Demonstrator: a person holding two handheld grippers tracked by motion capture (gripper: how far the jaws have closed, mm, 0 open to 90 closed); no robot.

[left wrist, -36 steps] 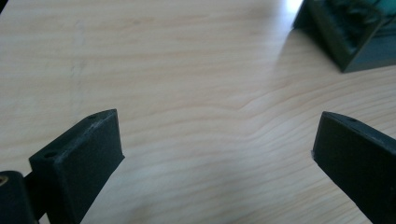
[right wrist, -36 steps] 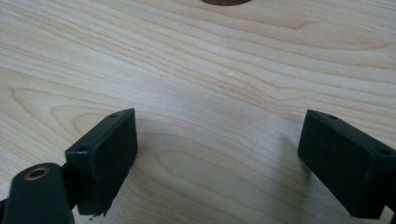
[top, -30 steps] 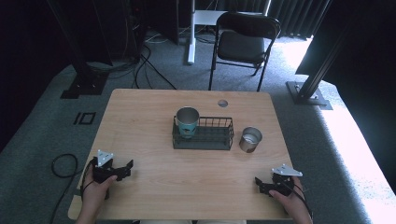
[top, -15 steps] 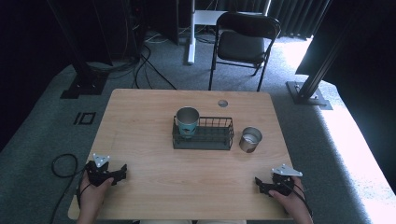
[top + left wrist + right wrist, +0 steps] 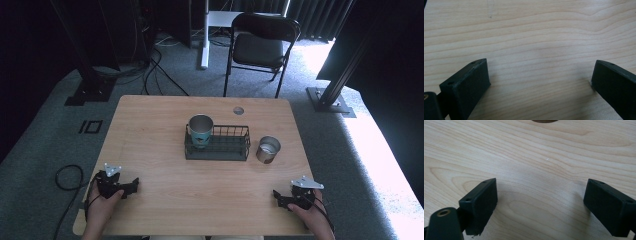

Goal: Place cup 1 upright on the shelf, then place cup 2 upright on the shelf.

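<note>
Left tool (image 5: 131,186) and right tool (image 5: 276,196) spread, empty, resting on pale wooden bench (image 5: 150,130). Approach silver metal cup (image 5: 268,149) level, jaws straddling rim.

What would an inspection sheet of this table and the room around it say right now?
Surface: wooden table, bare apart from a round grommet near the far edge.
Job's things: wire basket mid-table; teal cup upright in its left end; steel cup upright on the table, right of the basket.
Clutter: nothing seen.
Grippers: left tongs and right tongs low at the near corners, both open, holding nothing.
Cables: loop on the floor by the left hand; more beyond the table.
Surroundings: folding chair, grey carpet, dark stands.
</note>
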